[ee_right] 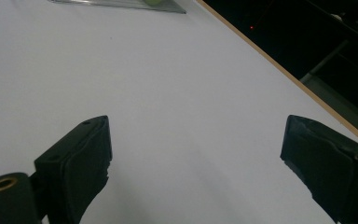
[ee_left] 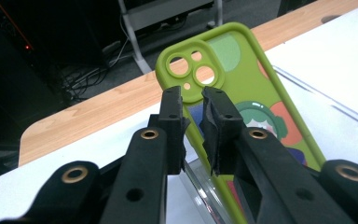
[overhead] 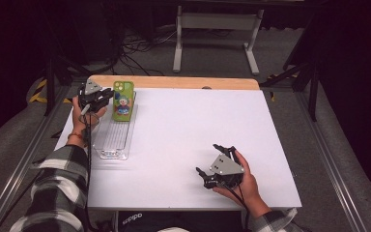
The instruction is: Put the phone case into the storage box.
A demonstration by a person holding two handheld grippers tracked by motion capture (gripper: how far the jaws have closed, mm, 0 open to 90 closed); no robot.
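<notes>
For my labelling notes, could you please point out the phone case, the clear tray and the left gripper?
phone case [ee_left: 223,51], left gripper view, its green back.
clear tray [overhead: 112,153], high view, its near rim.
left gripper [ee_left: 192,100], left gripper view, between its fingertips.

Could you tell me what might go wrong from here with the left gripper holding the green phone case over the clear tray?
1. The left gripper pinches only the thin side edge of the green phone case, so it could slip or twist out.
2. The case hangs tilted over the far end of the clear tray; it might catch the wall and shift the tray.
3. The right gripper rests open, away from the tray, so nothing steadies the tray.
</notes>
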